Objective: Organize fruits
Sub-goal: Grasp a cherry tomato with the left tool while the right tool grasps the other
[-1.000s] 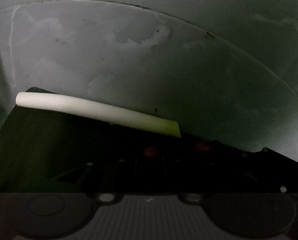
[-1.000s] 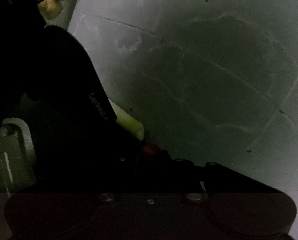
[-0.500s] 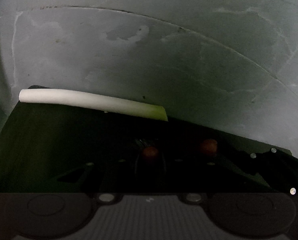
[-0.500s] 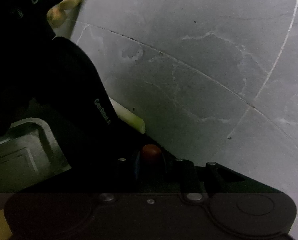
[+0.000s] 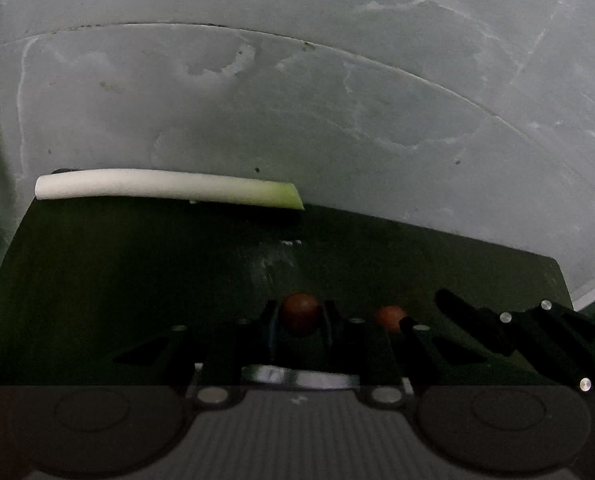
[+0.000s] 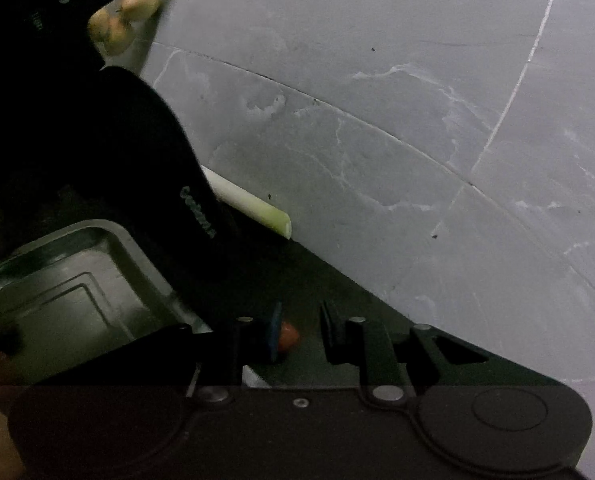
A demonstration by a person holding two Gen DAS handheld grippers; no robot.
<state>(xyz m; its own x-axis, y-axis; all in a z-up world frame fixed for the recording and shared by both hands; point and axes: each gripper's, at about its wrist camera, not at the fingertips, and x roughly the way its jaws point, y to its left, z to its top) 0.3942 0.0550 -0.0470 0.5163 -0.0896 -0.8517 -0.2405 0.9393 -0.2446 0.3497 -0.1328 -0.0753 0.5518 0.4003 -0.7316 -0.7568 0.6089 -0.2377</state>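
Observation:
My left gripper [image 5: 299, 320] is shut on a small red round fruit [image 5: 299, 314], which fills the gap between its pads. A second small red fruit [image 5: 389, 316] shows just to its right, beside the right gripper's dark fingers [image 5: 477, 324]. In the right wrist view my right gripper [image 6: 302, 332] holds that red fruit [image 6: 288, 337] low against its blue left pad, half hidden by it. Both grippers hover over a dark tabletop [image 5: 137, 280]. The left gripper's black body [image 6: 169, 184] fills the left side of the right wrist view.
A white-and-green leek stalk [image 5: 165, 186] [image 6: 249, 206] lies along the tabletop's far edge. A grey plastic tray [image 6: 97, 276] sits at the left. Pale yellow round fruits [image 6: 121, 20] show top left. Grey tiled floor [image 5: 337, 120] lies beyond the edge.
Both cameras have pulled back and up, so more dark tabletop and more of the grey tray show. The red fruit in the right gripper has shifted toward the left pad.

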